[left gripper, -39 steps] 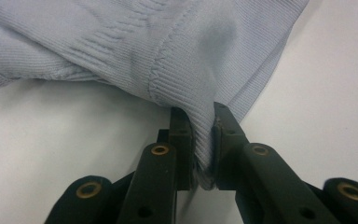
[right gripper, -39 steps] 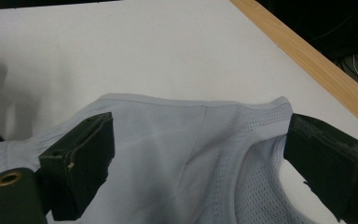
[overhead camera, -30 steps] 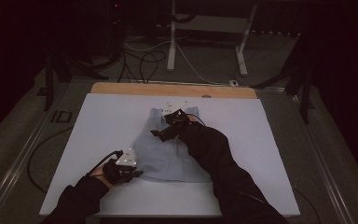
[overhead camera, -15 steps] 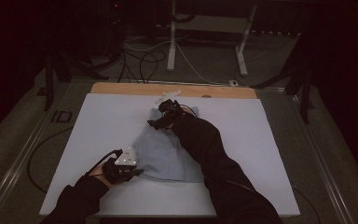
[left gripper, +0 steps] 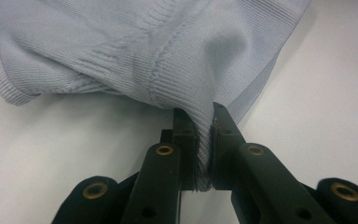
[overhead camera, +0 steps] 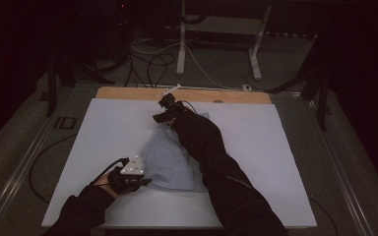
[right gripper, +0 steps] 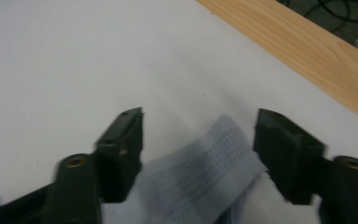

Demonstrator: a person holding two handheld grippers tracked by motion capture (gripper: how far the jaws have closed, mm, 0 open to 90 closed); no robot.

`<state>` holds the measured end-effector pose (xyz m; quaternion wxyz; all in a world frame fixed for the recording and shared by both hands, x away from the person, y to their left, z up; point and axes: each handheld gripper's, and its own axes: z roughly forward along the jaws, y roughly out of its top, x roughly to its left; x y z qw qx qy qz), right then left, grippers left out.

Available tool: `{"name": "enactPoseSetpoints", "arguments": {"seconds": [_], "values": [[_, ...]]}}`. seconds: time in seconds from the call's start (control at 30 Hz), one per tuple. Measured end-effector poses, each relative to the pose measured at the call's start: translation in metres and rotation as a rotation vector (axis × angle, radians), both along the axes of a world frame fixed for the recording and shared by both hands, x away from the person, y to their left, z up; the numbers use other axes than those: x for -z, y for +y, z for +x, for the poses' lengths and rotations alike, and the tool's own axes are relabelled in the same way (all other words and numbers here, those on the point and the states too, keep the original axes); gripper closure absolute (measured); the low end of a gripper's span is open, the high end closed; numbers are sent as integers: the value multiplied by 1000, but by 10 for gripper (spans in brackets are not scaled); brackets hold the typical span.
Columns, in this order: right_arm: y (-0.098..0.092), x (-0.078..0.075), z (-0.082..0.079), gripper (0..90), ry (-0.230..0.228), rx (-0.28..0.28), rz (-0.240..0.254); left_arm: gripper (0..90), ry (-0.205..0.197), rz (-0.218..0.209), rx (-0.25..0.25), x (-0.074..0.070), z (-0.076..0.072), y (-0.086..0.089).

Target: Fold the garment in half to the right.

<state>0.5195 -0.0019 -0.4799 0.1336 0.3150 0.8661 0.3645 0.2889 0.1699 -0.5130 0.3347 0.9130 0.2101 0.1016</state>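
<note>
Between left gripper (left gripper: 204, 140) jaws, sweater (left gripper: 168, 56) hem.

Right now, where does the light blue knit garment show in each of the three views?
High view: the garment lies mid-table, between both grippers.
Left gripper view: it spans the top, its ribbed edge pinched between the jaws.
Right gripper view: a strip lies bottom centre, between the open jaws.
Shared landmark: the white table surface.
</note>
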Motion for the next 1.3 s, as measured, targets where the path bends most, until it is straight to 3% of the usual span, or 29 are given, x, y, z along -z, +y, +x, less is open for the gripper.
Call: {"name": "enactPoseSetpoints", "arguments": {"seconds": [0.13,0.2,0.6,0.77,0.93,1.3], "values": [[1,5,8,434,-26,-121,-39,852,4,-2,3,0,0,0],[1,7,12,452,-31,-131,-48,852,4,-6,1,0,0,1],[9,26,32,539,12,-38,-93,852,11,-19,7,2,1,1],[16,34,34,628,17,-32,-157,851,10,-18,13,2,1,0],[20,34,33,850,6,-15,-190,851,10,-23,12,2,2,0],[15,17,24,871,-15,-93,-154,852,2,-23,31,-2,2,-1]]}}
